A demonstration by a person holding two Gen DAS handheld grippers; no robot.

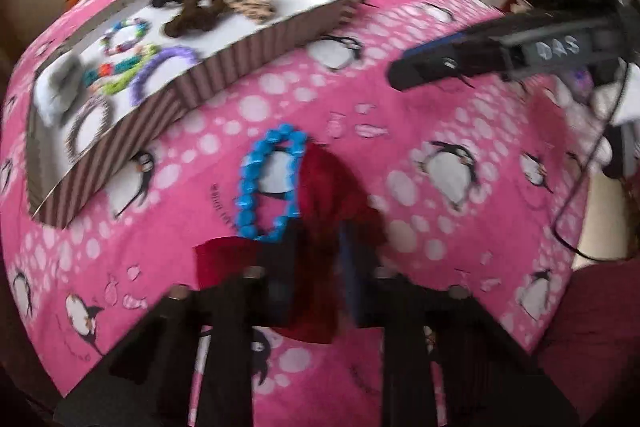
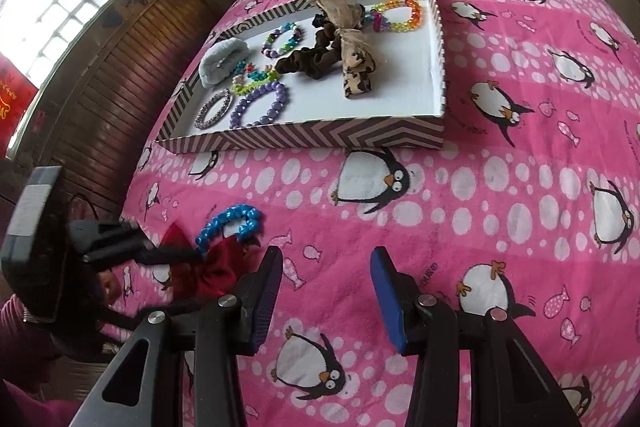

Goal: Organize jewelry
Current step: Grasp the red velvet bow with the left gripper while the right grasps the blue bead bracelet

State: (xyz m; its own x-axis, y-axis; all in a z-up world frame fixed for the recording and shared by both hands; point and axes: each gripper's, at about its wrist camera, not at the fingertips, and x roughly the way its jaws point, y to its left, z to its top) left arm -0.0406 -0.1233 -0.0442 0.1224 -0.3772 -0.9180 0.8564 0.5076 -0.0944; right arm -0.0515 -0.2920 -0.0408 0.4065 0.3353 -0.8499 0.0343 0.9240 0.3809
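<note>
Left gripper (image 1: 320, 267) is clamped down on a dark red bow (image 1: 332, 187) on the pink penguin blanket (image 1: 400, 155), jaws pinched close w/ the fabric bunched between them. Left cam is blurry tho, so the pads are hard to make out. The right cam shows it better from the side: left gripper (image 2: 188, 255) coming in from the left edge w/ its tips in the middle of the bow (image 2: 212, 271).

Blue bead bracelet (image 1: 268, 183) lies right against the bow, touching it, still out on the blanket (image 2: 480, 207), not in the tray.

Right gripper (image 2: 326, 291) hangs half open over bare blanket, nothing between the pads. From the left cam you only get its side (image 1: 432, 67), can't read the gap there.

Chevron-pattern tray (image 2: 320, 139) sits further back. Only the right cam shows its contents sharp: purple bead bracelet (image 2: 260, 105), silver one (image 2: 214, 111), rainbow bead bracelet (image 2: 398, 15), brown scrunchie (image 2: 312, 61), tan patterned bow (image 2: 348, 43), pale blue fuzzy band (image 2: 222, 61). In the left cam the tray (image 1: 224, 67) is mostly smear.
</note>
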